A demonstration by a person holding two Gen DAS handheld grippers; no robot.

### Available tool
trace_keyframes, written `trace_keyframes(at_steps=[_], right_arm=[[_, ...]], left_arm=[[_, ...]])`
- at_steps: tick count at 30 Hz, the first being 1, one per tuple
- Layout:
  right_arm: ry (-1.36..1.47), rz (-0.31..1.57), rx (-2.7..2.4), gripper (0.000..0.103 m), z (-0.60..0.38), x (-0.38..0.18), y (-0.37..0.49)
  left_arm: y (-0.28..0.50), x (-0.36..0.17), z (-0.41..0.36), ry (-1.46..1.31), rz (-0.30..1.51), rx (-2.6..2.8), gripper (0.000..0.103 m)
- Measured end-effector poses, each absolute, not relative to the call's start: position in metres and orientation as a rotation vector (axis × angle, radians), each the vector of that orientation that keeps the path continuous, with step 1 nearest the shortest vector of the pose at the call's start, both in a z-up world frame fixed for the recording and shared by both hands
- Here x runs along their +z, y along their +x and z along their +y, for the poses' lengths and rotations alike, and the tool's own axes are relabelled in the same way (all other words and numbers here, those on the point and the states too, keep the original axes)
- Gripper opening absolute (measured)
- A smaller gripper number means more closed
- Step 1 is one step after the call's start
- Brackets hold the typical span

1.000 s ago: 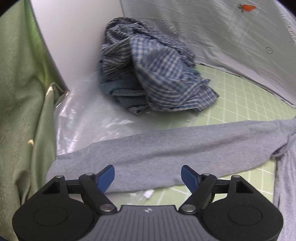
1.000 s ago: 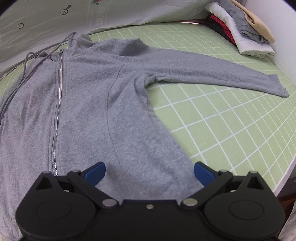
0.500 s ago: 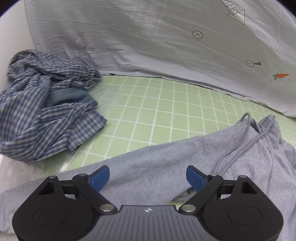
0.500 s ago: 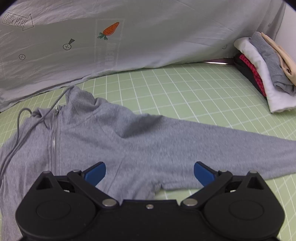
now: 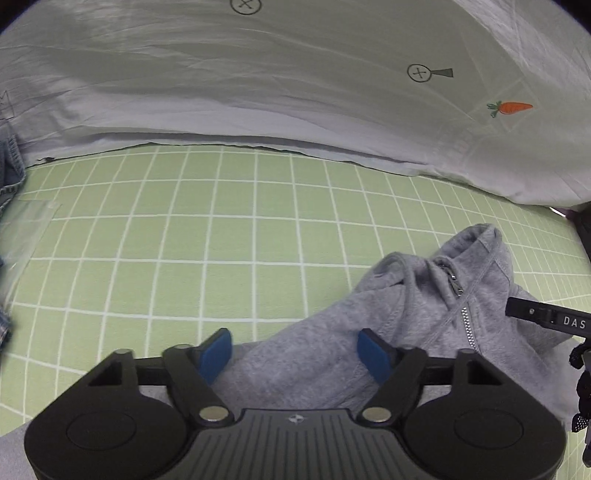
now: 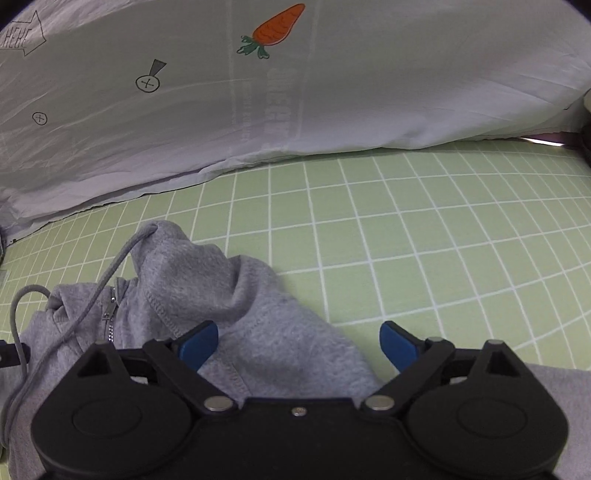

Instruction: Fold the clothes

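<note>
Hoodie (image 5: 413, 332), "DAS" label (image 5: 574, 322), carrot-print sheet (image 6: 332, 92)

I see a green mat (image 5: 229, 240) with a white grid filling the floor of both views. Behind the mat hangs a pale grey sheet (image 5: 258, 92), printed with an orange carrot (image 6: 275, 29) and small crossed circles (image 6: 147, 82). Clear plastic (image 5: 26, 229) lies on the mat's left edge.
</note>
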State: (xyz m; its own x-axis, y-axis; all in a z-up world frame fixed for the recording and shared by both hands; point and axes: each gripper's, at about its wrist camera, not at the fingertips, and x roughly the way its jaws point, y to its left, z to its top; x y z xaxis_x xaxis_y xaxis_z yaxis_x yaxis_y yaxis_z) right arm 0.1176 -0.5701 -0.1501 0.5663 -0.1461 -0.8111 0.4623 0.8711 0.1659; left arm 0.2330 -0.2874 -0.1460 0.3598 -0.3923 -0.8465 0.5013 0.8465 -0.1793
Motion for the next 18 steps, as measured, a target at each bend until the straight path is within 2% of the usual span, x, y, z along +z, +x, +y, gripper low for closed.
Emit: trace_keyframes(at_steps=[1,2,3,4,5,9,14,18], right_arm=[[0.409,0.908,-0.357,0.076,-0.571,-0.152,0.118],[0.446,0.907,-0.336,0.070,-0.572,-0.153,0.116],[0.487,0.905,-0.311,0.052,-0.574,-0.153,0.113],[0.495,0.901,-0.305,0.021,-0.573,-0.151,0.109],[0.490,0.897,-0.307,0.003,-0.571,-0.147,0.104],[0.479,0.823,-0.299,0.004,-0.563,-0.119,0.066],[0.464,0.744,-0.311,0.004,-0.539,-0.082,-0.016],[0.488,0.800,-0.298,0.004,-0.513,-0.092,-0.083]], left_arm=[[0.233,-0.146,-0.289,0.097,1.071,-0.597,0.042],[0.231,-0.144,-0.290,0.077,1.077,-0.601,0.019],[0.229,-0.142,-0.290,0.057,1.082,-0.604,0.010],[0.224,-0.137,-0.291,0.078,1.067,-0.604,0.008],[0.217,-0.130,-0.289,0.085,1.051,-0.613,0.007],[0.182,-0.100,-0.273,0.076,0.995,-0.654,0.006],[0.124,-0.114,-0.238,0.062,1.076,-0.617,0.006],[0.077,-0.127,-0.210,0.051,1.142,-0.585,0.006]])
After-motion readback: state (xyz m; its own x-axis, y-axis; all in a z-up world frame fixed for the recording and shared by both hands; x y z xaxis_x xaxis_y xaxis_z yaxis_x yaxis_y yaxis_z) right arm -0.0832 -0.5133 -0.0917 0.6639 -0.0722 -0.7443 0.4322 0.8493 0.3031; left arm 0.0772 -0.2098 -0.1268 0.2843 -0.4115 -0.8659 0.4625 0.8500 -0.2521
